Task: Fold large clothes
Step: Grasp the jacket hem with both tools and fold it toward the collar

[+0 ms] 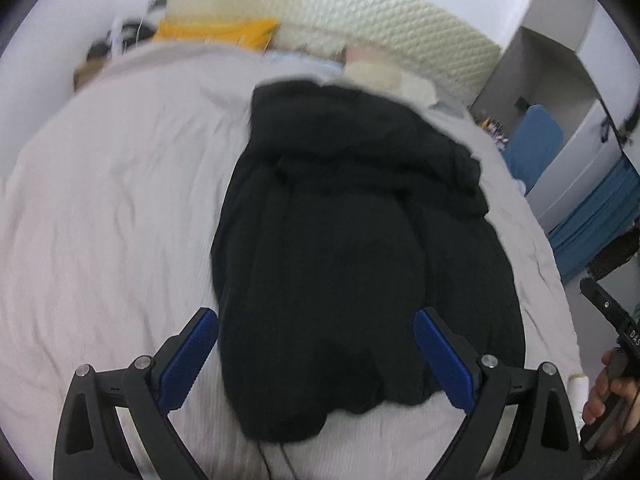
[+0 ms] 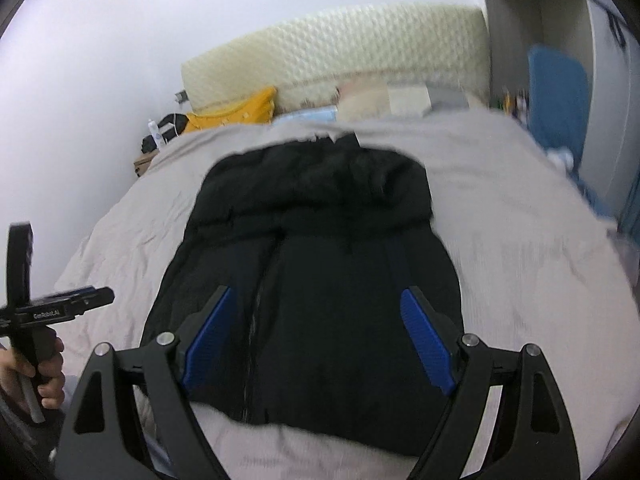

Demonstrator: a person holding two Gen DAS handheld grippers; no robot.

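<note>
A large black garment (image 1: 352,248) lies bunched on a bed with a pale grey cover (image 1: 112,208); it also shows in the right wrist view (image 2: 320,272), with a zip line running down its middle. My left gripper (image 1: 316,344) is open and empty, hovering above the garment's near end. My right gripper (image 2: 316,328) is open and empty, above the garment's near half. The right gripper's body shows at the right edge of the left wrist view (image 1: 612,320); the left gripper's body shows at the left of the right wrist view (image 2: 52,308).
A cream quilted headboard (image 2: 340,52), a yellow cushion (image 2: 236,112) and pale pillows (image 2: 372,100) are at the bed's far end. A white wardrobe with blue cloth (image 1: 536,140) stands to the right. Small items sit by the wall at far left (image 2: 160,132).
</note>
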